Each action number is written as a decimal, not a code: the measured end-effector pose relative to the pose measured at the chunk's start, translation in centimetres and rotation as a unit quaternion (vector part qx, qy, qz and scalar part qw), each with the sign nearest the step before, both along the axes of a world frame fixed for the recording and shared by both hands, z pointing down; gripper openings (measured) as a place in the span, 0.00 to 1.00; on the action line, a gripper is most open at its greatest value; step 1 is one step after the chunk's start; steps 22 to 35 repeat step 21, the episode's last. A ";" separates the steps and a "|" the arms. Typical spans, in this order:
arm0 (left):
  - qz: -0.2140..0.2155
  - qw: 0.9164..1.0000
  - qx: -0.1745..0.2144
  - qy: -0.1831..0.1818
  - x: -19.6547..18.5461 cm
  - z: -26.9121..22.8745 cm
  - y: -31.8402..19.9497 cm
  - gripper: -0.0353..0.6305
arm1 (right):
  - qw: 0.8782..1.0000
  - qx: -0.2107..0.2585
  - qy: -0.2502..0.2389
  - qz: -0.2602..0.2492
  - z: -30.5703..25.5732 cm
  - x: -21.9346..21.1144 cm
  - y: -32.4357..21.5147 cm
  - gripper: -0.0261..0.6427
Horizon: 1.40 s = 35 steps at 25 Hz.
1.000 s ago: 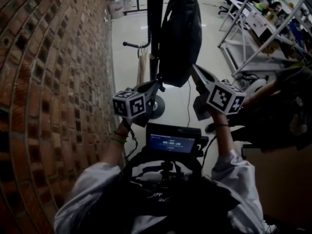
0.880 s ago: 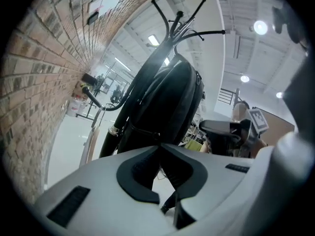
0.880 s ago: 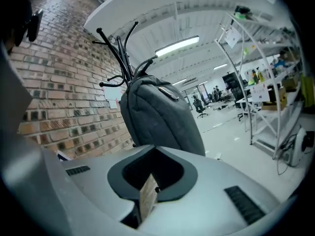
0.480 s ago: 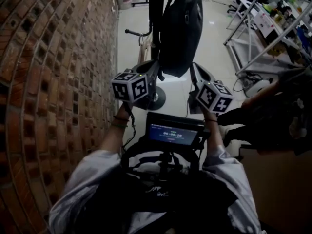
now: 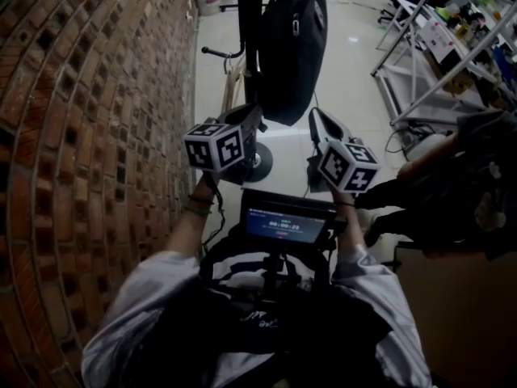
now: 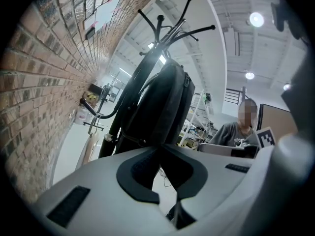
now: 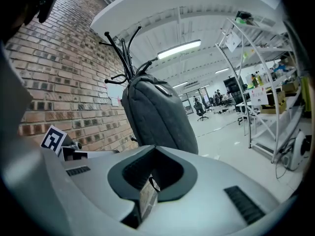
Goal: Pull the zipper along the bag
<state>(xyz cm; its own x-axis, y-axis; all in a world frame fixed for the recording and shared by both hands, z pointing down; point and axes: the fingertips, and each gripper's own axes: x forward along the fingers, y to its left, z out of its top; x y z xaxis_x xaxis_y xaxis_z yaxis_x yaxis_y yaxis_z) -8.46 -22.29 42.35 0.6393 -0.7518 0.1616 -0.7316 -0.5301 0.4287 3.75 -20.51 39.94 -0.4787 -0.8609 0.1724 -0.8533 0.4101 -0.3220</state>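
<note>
A black backpack point(image 5: 291, 47) hangs from a dark coat stand point(image 5: 249, 23) by the brick wall. A small pale zipper pull point(image 5: 296, 27) shows on its upper face. My left gripper point(image 5: 257, 113) is shut and empty, with its tip at the bag's lower left edge. My right gripper point(image 5: 314, 114) is shut too, just right of the bag's bottom and not holding it. The left gripper view looks past closed jaws point(image 6: 160, 149) at the backpack point(image 6: 167, 107) hanging close ahead. In the right gripper view the backpack point(image 7: 157, 117) hangs just beyond the closed jaws point(image 7: 155, 149).
A brick wall point(image 5: 81, 136) runs along the left. The stand's round base point(image 5: 260, 164) sits on the pale floor below the bag. Metal shelving point(image 5: 436, 63) stands at the right. A seated person point(image 6: 236, 134) is behind the bag, and a dark sleeve point(image 5: 436, 192) reaches in at right.
The right gripper has dropped and shifted left, closer in under the bag. The left gripper has risen a little beside the bag's lower edge.
</note>
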 end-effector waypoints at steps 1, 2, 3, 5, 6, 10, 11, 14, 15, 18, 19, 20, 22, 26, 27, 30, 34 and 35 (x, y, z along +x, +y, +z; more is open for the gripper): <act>0.000 1.000 0.000 0.000 0.0 0.0 0.1 0.07 | 1.000 0.002 0.002 0.000 0.0 0.0 0.0 0.03; 0.001 1.000 0.000 0.000 0.1 0.1 0.1 0.07 | 1.000 0.005 0.003 -0.001 0.0 -0.1 0.0 0.03; 0.000 1.000 -0.001 0.000 0.1 0.1 0.2 0.07 | 1.000 0.007 0.006 -0.001 0.0 -0.1 0.1 0.03; -0.002 1.000 -0.003 -0.001 0.0 0.2 0.3 0.07 | 1.000 0.010 0.013 -0.002 0.1 -0.2 0.2 0.03; -0.003 1.000 -0.003 -0.001 0.0 0.2 0.3 0.07 | 1.000 0.011 0.016 -0.003 0.1 -0.2 0.2 0.03; -0.005 1.000 -0.004 -0.002 -0.2 0.3 0.5 0.07 | 1.000 0.010 0.015 -0.004 0.2 -0.3 0.3 0.03; -0.006 1.000 -0.005 -0.001 -0.3 0.4 0.6 0.07 | 1.000 0.010 0.014 -0.005 0.2 -0.4 0.4 0.03; -0.007 1.000 -0.005 -0.002 -0.4 0.5 0.8 0.07 | 1.000 0.011 0.016 -0.007 0.2 -0.4 0.6 0.03; -0.008 1.000 -0.005 -0.002 -0.5 0.5 0.9 0.07 | 1.000 0.011 0.016 -0.007 0.2 -0.4 0.6 0.03; -0.009 1.000 -0.009 0.001 -0.5 0.6 0.9 0.07 | 1.000 0.010 0.017 -0.006 0.3 -0.4 0.6 0.03; -0.010 1.000 -0.010 0.001 -0.6 0.6 0.9 0.07 | 1.000 0.009 0.018 -0.006 0.4 -0.4 0.6 0.03; -0.010 1.000 -0.010 0.002 -0.6 0.7 0.8 0.07 | 1.000 0.008 0.018 -0.005 0.4 -0.4 0.5 0.03; -0.010 1.000 -0.010 0.003 -0.7 0.7 0.8 0.07 | 1.000 0.008 0.019 -0.005 0.5 -0.4 0.5 0.03; -0.010 1.000 -0.010 0.003 -0.7 0.7 0.8 0.07 | 1.000 0.008 0.019 -0.005 0.5 -0.4 0.5 0.03; -0.010 1.000 -0.010 0.003 -0.7 0.7 0.8 0.07 | 1.000 0.008 0.019 -0.005 0.5 -0.4 0.5 0.03; -0.010 1.000 -0.010 0.003 -0.7 0.7 0.8 0.07 | 1.000 0.008 0.019 -0.005 0.5 -0.4 0.5 0.03; -0.010 1.000 -0.010 0.003 -0.7 0.7 0.8 0.07 | 1.000 0.008 0.019 -0.005 0.5 -0.4 0.5 0.03; -0.010 1.000 -0.010 0.003 -0.7 0.7 0.8 0.07 | 1.000 0.008 0.019 -0.005 0.5 -0.4 0.5 0.03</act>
